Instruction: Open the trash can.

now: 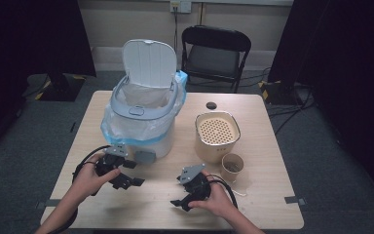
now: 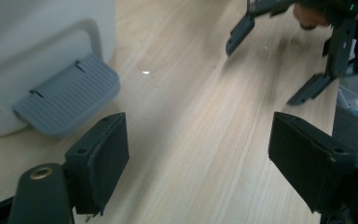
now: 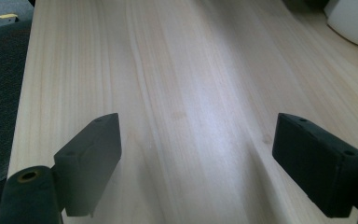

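Left tongs [image 1: 126,176] sit low over the surface [image 1: 151,204], jaws wide apart, nothing between them; in the left gripper view they point past the grey pedal [image 2: 67,95] at the foot of the white bin [image 1: 143,114]. Bin stands just ahead of them at the left-centre of the surface, lid [image 1: 149,63] tipped up, blue-edged liner bag [image 1: 121,124] folded over the rim; can't tell if anything's in the bag from this angle. Right tongs [image 1: 182,197] also spread apart and empty, hovering over bare wood. Looks like pre-grasp: nothing picked yet. Right of the bin, a cream canister [image 1: 216,136] with a perforated insert on top, and touching it a small paper cup [image 1: 232,167] holding brownish bits, probably the waste. Next move likely: right tongs close on the cup, carry and tip into the bin.
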`<state>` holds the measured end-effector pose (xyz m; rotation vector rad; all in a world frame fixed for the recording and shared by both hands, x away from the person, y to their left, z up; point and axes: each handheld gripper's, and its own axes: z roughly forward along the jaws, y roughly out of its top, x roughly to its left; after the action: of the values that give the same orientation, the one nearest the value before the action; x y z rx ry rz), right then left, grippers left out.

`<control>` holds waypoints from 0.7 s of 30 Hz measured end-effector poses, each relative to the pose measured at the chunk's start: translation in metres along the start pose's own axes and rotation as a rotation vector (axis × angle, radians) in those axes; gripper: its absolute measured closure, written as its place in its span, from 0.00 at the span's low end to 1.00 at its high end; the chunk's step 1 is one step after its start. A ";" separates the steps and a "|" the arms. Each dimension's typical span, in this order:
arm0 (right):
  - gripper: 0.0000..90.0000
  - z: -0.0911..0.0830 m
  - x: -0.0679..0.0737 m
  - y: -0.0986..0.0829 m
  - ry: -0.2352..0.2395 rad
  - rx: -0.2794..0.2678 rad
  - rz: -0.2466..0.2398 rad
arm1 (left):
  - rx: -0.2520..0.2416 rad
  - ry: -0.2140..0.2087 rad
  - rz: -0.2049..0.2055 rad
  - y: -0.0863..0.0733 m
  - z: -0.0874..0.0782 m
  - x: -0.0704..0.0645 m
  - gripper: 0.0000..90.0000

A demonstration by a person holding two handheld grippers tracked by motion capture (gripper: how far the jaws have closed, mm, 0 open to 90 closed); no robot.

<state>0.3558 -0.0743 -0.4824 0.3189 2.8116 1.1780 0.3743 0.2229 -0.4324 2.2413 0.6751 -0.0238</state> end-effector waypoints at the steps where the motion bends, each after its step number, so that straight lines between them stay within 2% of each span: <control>1: 0.17 -0.002 0.000 -0.001 0.001 0.001 0.002 | 0.004 -0.002 0.006 -0.002 0.002 0.000 0.22; 13: 0.17 -0.021 -0.004 -0.013 -0.031 0.005 0.026 | 0.050 -0.012 0.042 -0.017 0.023 -0.001 0.22; 21: 0.17 -0.034 -0.006 -0.017 -0.046 0.000 0.036 | 0.060 -0.011 0.061 -0.024 0.034 -0.001 0.21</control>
<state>0.3533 -0.1108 -0.4711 0.3929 2.7781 1.1626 0.3685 0.2125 -0.4718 2.3165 0.6072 -0.0270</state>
